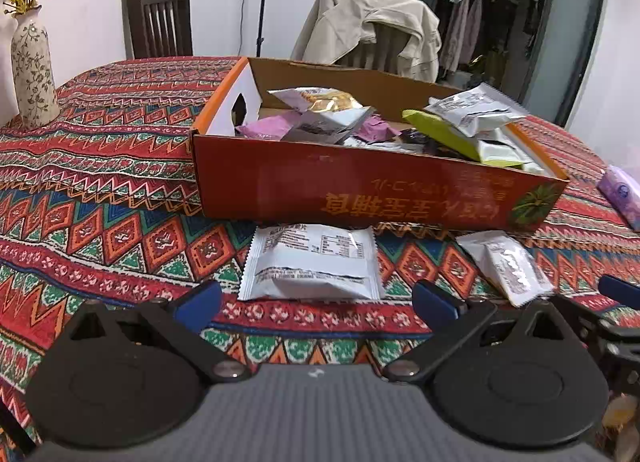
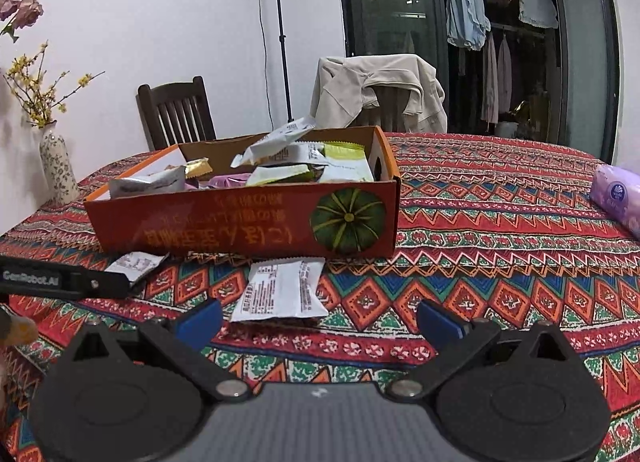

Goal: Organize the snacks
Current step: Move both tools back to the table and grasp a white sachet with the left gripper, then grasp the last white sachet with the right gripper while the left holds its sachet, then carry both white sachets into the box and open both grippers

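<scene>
Both grippers spread wide, nothing held. Risk: the white packet point(image 1: 311, 262) lies flat on the patterned cloth point(image 1: 100, 222), so the fingers may skid over the slick foil or pinch cloth with it; it also sits close to the red box point(image 1: 360, 198) wall, so a forward push could shove it against or under the wall. Left gripper point(image 1: 316, 300): packet at 12 o'clock, just ahead, between the blue tips. Right gripper point(image 2: 318, 320): second white packet point(image 2: 280, 288) at 11 o'clock, nearer the left tip, off-centre, so a one-sided grab could spin it. The box at 12 o'clock beyond already holds mixed snacks. Two packets remain loose.
</scene>
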